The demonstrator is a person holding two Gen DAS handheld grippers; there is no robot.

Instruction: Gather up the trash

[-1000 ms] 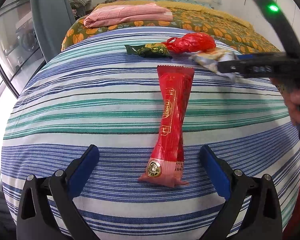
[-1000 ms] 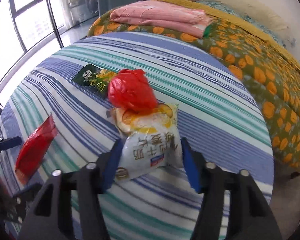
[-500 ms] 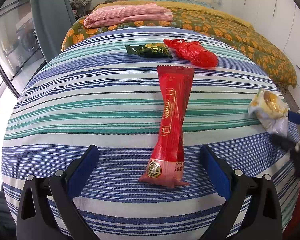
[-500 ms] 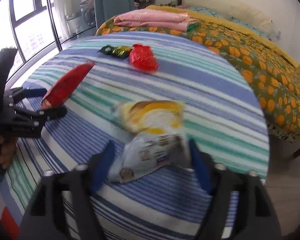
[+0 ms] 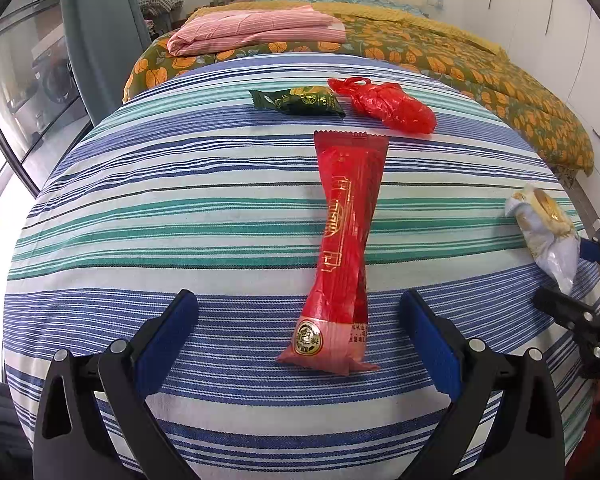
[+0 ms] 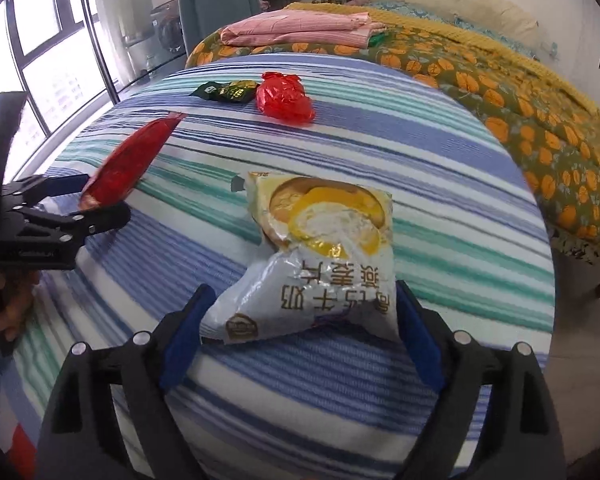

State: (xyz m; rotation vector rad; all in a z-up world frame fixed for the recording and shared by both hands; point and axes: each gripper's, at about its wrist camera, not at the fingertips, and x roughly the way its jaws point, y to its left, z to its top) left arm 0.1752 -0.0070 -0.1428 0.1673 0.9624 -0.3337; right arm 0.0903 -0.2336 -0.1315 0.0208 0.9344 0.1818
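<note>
My left tongs hang wide open over the striped table, their blue pads well apart on either side of the long red wrapper. That wrapper lies flat on the cloth, its near end with the round gold seal between my pads but touching neither one, its far crimped end pointing toward the middle of the table. Beyond it, side by side near the far edge, lie a dark green wrapper and a crumpled red plastic bag, just apart from each other.

My right tongs clamp the white and yellow snack packet by its near end, both blue pads pressed against its sides; the packet crumples where they squeeze it and its far end, with the printed cake picture, sticks out ahead over the table's near right edge. In the left view the same packet shows at the table's right rim, held in those tongs.

Past the table stands a bed with an orange-flowered green cover, and a folded pink blanket rests on it.
</note>
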